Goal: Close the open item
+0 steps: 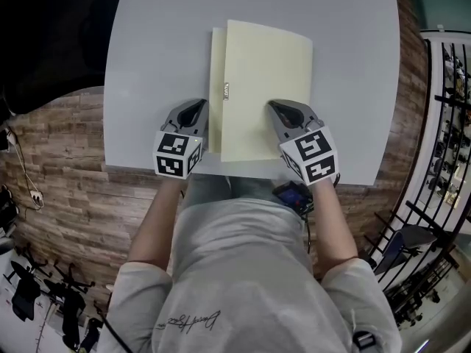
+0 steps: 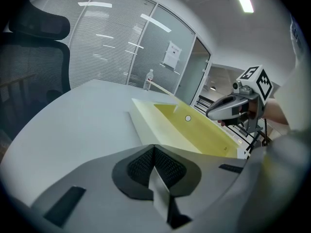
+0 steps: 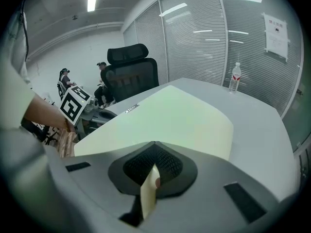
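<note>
The yellow folder (image 1: pixel 265 87) lies mid-bench (image 1: pixel 154 65), its cover pinched at the near edge by the right gripper (image 1: pixel 275 107). The left gripper (image 1: pixel 197 107) is parked beside it, jaws pressed together and empty. The cover is best lowered slowly and released only once flat, with edges aligned.

The folder (image 1: pixel 265 87) is a pale buttery yellow, deeper yellow inside, on a plain light grey table (image 1: pixel 154 65). The left gripper (image 1: pixel 193 112) and right gripper (image 1: pixel 283 112) are matte grey with black mesh-textured pads (image 2: pixel 141 165) and black-and-white square-marker cubes. The floor (image 1: pixel 66 175) is a brown plank pattern, the person's shirt (image 1: pixel 243 271) is light grey with dark script, and the office chair (image 3: pixel 131 64) is black.
</note>
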The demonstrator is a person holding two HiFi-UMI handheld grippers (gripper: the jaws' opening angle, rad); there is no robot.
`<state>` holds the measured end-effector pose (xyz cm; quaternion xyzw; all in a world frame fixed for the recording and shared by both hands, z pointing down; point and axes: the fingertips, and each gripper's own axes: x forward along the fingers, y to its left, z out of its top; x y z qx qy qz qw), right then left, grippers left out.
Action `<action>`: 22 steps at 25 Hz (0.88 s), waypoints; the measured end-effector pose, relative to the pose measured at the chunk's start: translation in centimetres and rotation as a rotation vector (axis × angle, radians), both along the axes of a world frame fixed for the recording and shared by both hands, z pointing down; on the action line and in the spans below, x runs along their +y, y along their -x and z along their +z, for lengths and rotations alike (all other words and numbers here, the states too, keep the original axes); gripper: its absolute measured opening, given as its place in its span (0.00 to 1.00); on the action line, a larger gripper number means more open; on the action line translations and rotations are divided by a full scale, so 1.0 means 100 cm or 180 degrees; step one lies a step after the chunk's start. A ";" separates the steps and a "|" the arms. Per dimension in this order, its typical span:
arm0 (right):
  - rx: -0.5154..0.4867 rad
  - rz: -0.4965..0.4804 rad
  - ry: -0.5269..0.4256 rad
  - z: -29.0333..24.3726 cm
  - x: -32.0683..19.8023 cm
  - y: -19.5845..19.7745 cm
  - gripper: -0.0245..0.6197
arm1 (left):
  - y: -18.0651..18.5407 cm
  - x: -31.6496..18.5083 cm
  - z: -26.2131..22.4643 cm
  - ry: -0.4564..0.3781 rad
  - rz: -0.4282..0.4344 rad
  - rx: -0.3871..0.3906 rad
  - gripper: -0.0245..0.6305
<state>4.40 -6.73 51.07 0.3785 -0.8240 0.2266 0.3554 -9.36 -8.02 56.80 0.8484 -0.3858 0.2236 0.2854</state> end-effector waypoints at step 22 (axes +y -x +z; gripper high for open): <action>0.0296 -0.0149 0.0217 0.027 0.000 0.029 0.06 | 0.005 -0.002 0.002 -0.0018 -0.0023 0.0014 0.05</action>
